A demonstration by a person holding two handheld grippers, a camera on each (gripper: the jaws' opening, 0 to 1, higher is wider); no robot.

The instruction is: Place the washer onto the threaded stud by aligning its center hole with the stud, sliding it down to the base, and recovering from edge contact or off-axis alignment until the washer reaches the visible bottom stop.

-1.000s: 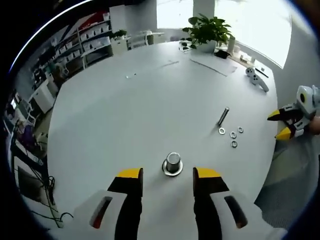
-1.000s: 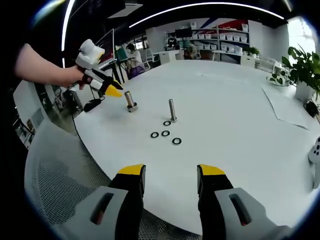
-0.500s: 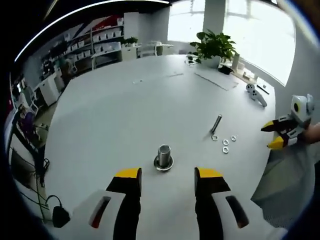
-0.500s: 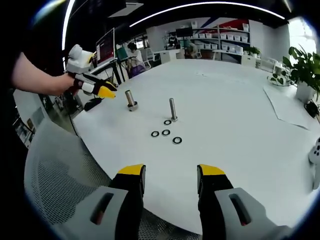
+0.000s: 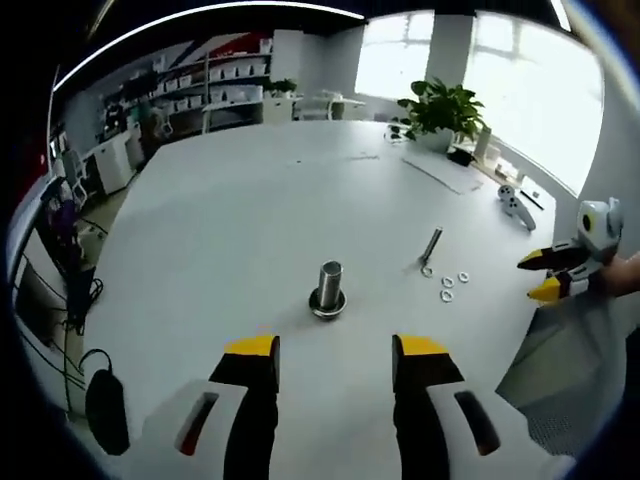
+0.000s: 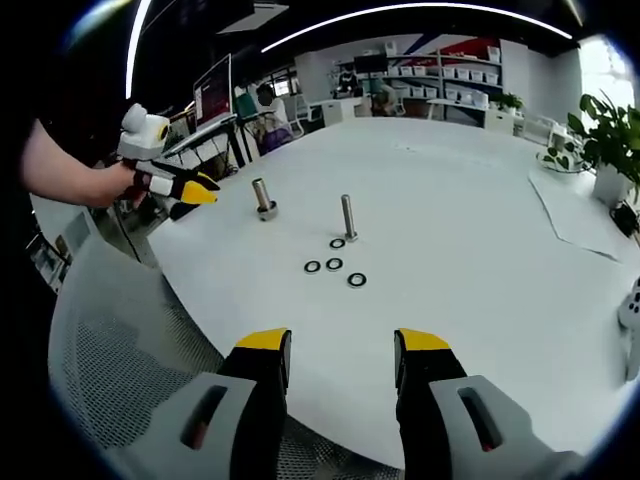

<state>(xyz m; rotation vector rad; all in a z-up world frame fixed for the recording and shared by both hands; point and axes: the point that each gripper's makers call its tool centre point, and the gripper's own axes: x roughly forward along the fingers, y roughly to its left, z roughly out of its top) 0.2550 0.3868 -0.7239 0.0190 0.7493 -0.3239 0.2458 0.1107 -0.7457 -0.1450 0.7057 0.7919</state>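
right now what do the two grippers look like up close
Both match: the left gripper and right gripper each have two black jaws with yellow tips on pale grey bodies, each body with a dark slot showing a red mark. Seen from across the table, each carries a white box on top. The hand on the left gripper has a bare forearm, no sleeve visible.

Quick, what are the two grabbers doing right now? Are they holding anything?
Left gripper: open, holding nothing, facing the short stud.
Right gripper: open, holding nothing, back from the washers on the white table.
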